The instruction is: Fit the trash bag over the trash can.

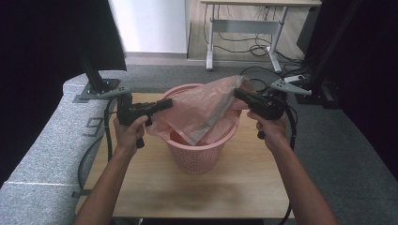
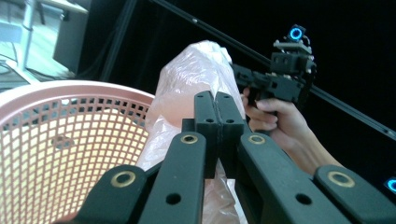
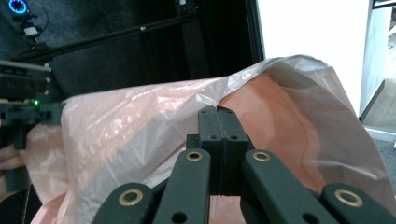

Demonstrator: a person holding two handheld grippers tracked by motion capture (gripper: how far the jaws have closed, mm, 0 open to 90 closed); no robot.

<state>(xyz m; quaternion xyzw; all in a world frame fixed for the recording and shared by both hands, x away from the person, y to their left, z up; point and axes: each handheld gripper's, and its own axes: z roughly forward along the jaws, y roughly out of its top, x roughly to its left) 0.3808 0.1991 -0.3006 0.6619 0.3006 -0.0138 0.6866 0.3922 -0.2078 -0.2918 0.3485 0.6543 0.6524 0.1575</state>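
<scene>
- Two grippers are up at the rim of the pink basket, one on each side, and you hold a translucent pink plastic bag stretched between them.
- Your left gripper points toward the basket from its left side; in the left gripper view its jaws are pressed together with bag film pinched between them.
- Your right gripper comes in from the basket's right side and sits a little higher; in the right gripper view its jaws are likewise closed, clamped on the upper edge of the bag.
- The bag runs from your left gripper up to your right one, so its top edge slopes upward to the right, and its lower part hangs down inside the basket.
- The basket stands upright near the middle of the wooden table; its lattice wall and smooth rim show in the left gripper view, just beside the bag.
- From the left gripper view you can see your right hand gripping the other gripper beyond the bag.
- In the right gripper view the bag billows open, its inner face a deeper pink.
- A grey carpet borders the table, and a desk frame with cables stands farther back.
</scene>
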